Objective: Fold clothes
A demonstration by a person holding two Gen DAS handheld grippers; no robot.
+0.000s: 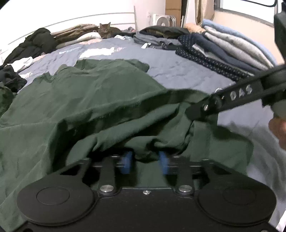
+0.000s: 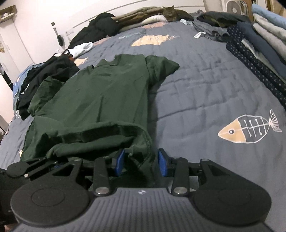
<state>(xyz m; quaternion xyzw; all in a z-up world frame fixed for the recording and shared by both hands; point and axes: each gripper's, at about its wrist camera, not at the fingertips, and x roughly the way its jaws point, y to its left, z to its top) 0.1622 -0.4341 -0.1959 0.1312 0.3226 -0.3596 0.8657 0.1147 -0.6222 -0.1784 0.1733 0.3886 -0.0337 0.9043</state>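
Note:
A dark green T-shirt [image 2: 100, 92] lies spread on the grey-blue bedspread [image 2: 205, 85], collar toward the headboard. Its near hem is lifted and bunched. My right gripper [image 2: 141, 163] has its blue pads [image 2: 119, 161] a hand-width apart with the hem's right corner hanging between them. My left gripper [image 1: 145, 161] has its blue pads [image 1: 127, 161] apart with green cloth [image 1: 89, 92] bunched between them. The right gripper's black arm [image 1: 237, 96] crosses the left wrist view at the right, above the hem.
A stack of folded clothes [image 1: 223, 48] lies at the right side of the bed. A pile of dark clothes [image 2: 44, 76] lies left of the shirt. A cat [image 2: 169, 10] rests by the headboard among blankets. A fish-skeleton print [image 2: 250, 128] marks the bedspread.

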